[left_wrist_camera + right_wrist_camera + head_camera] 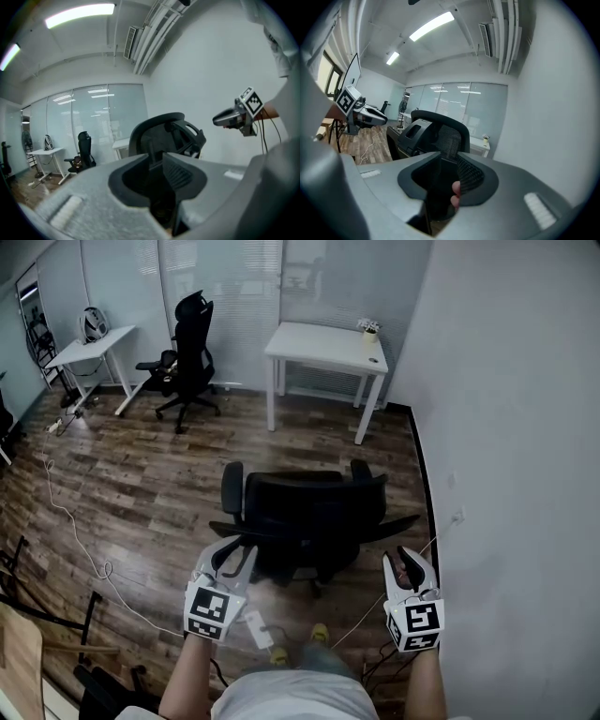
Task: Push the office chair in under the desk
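Facing the white desk (pixel 319 345), backrest toward the person, the office chair (pixel 314 512) stands mid-floor, well short of it, with its armrests spread crosswise. The left gripper (pixel 234 551) and right gripper (pixel 401 559) flank it, jaws partly open, clamping nothing.

The left tongs (pixel 236 555) and right tongs (pixel 404 563) show pale grey shells with dark ribbed pads (pixel 471 176), each topped by a white cube (pixel 210 610) of black square markers. Up top there's a light grey top (pixel 291 697). A thin dark cable (pixel 265 133) seems to trail off the right one.
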Tool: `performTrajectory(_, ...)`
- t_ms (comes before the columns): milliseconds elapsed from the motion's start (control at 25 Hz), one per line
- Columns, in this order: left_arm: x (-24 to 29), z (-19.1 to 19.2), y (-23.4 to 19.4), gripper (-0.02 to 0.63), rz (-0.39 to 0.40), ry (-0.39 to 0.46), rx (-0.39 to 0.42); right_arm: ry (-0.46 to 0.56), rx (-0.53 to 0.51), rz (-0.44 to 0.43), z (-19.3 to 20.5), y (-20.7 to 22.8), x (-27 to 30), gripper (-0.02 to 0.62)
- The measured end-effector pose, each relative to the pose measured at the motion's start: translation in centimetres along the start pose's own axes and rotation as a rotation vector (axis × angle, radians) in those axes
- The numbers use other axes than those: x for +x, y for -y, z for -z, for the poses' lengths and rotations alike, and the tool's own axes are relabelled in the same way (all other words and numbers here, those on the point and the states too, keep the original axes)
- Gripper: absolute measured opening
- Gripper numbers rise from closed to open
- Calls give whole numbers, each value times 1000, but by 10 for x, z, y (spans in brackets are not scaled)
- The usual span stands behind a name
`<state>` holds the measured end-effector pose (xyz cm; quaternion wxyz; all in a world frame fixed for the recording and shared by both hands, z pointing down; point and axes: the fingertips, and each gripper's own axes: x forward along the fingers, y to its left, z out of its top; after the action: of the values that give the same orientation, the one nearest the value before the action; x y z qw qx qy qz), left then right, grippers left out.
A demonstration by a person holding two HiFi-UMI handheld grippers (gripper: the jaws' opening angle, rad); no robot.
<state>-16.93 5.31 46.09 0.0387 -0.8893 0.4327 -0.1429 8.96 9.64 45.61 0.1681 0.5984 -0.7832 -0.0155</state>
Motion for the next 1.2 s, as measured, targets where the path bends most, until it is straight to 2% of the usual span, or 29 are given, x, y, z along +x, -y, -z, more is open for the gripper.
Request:
performTrajectory(360,36,3,5,91,6,-76,79,-17,-72,-82,6,28,31,87)
performTrajectory(520,46,8,7,101,23,-127,146,-64,-175,-140,12,32,40,103)
performTrajectory(640,51,16,16,103,75,-189,242,-97,-293,-179,16,33,45,103)
performTrajectory(800,57,29,23,115,132,-295,454,-149,-470,-222,25,30,56,106)
performTrajectory(880,58,31,23,117,143,-334,529,-182,-547,-247,29,29,60,118)
performTrajectory(1040,64,31,23,131,170,-391,641,-238,-680,-287,34,33,66,127)
performTrajectory(1200,69,37,21,138,195,-424,695,-273,-788,-321,40,34,74,127)
